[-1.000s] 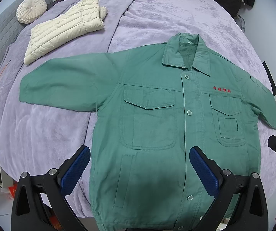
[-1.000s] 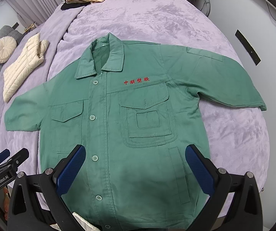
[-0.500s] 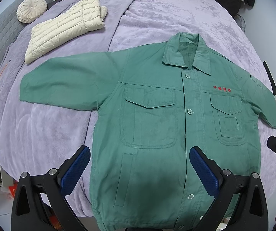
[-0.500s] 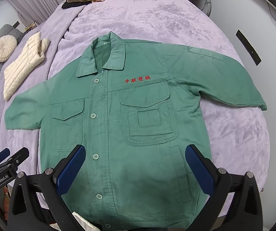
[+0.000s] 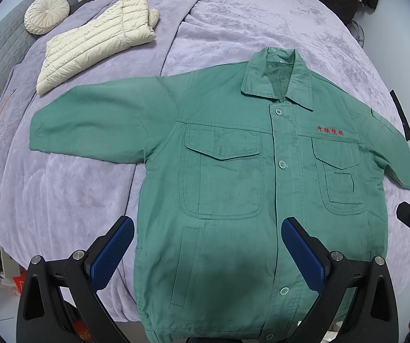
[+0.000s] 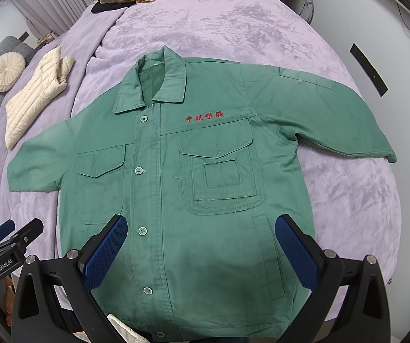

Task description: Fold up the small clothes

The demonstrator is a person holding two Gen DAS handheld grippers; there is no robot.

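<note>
**A:** Left wrist view against a second ago: you have barely moved. The green jacket (image 5: 233, 188) sits a touch lower in view, and your left gripper (image 5: 207, 253) hangs over its hem, fingers spread wide, holding nothing.

**B:** And my right?

**A:** Your right gripper (image 6: 200, 250) is just as it was, fingers wide apart above the jacket's lower front, empty. There are no containers in sight.

**B:** How does the jacket look?

**A:** It lies flat, front up, on the purple bedspread (image 6: 233, 23), buttoned, collar away from you, both sleeves stretched out sideways. Red embroidered characters (image 6: 204, 117) sit above one chest pocket. Beyond the jacket's collar, to your left, a cream quilted jacket (image 5: 96, 43) lies folded, with a round cushion (image 5: 46, 13) further out.
</note>
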